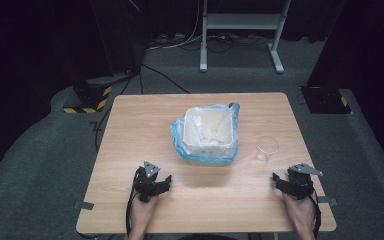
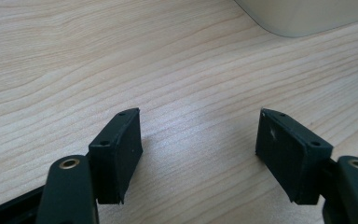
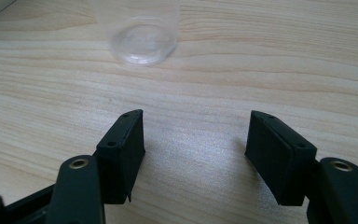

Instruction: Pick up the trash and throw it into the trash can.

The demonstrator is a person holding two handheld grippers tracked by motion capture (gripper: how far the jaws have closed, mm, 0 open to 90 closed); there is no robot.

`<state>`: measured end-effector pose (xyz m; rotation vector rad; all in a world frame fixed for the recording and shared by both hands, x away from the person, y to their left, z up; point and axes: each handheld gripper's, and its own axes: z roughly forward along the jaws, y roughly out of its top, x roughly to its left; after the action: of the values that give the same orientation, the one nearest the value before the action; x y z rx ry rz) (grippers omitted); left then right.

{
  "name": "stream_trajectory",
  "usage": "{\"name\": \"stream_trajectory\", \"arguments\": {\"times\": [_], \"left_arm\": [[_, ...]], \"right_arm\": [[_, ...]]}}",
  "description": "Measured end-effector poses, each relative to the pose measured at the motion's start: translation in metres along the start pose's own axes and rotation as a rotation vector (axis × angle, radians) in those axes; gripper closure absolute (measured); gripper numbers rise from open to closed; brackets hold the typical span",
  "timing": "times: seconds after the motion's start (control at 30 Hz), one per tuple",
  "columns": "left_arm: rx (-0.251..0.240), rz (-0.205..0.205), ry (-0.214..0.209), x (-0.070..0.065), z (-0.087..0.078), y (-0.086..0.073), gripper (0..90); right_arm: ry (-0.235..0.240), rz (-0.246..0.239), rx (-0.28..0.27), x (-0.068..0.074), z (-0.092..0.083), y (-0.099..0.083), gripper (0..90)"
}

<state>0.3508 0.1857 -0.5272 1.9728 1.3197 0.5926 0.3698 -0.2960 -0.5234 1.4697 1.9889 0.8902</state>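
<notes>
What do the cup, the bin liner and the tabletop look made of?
Small clear cup: probably thin glossy plastic, since the wood grain shows through it. Pale blue translucent liner folded over the white square bin: crinkled plastic film. Light wooden table: matte wood or wood-look laminate; printed or real grain, cannot tell.

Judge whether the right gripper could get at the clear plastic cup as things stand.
Probably yes: the right gripper is open, and bare table lies between it and the clear plastic cup just ahead, nothing between.
</notes>
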Motion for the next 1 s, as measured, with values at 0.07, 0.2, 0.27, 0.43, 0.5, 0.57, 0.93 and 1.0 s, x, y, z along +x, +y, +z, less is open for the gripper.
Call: {"name": "stream_trajectory", "arguments": {"times": [0.07, 0.2, 0.27, 0.43, 0.5, 0.57, 0.93, 1.0], "left_arm": [[0.000, 0.000, 0.000, 0.000, 0.000, 0.000, 30.8], [0.000, 0.000, 0.000, 0.000, 0.000, 0.000, 30.8], [0.000, 0.000, 0.000, 0.000, 0.000, 0.000, 30.8], [0.000, 0.000, 0.000, 0.000, 0.000, 0.000, 30.8], [0.000, 0.000, 0.000, 0.000, 0.000, 0.000, 30.8], [0.000, -0.001, 0.000, 0.000, 0.000, 0.000, 30.8], [0.000, 0.000, 0.000, 0.000, 0.000, 0.000, 30.8], [0.000, 0.000, 0.000, 0.000, 0.000, 0.000, 30.8]], "right_arm": [[0.000, 0.000, 0.000, 0.000, 0.000, 0.000, 36.5], [0.002, 0.002, -0.001, 0.000, 0.000, 0.000, 37.4], [0.003, 0.009, 0.001, -0.001, -0.001, 0.000, 38.1], [0.002, 0.009, 0.001, -0.001, -0.001, 0.000, 38.4], [-0.001, 0.016, 0.000, -0.001, -0.001, 0.000, 41.2], [0.010, 0.040, 0.005, -0.003, -0.002, 0.001, 43.3], [0.075, 0.069, -0.038, -0.007, -0.016, 0.007, 46.3], [0.086, 0.070, -0.054, -0.007, -0.020, 0.012, 46.8]]}}
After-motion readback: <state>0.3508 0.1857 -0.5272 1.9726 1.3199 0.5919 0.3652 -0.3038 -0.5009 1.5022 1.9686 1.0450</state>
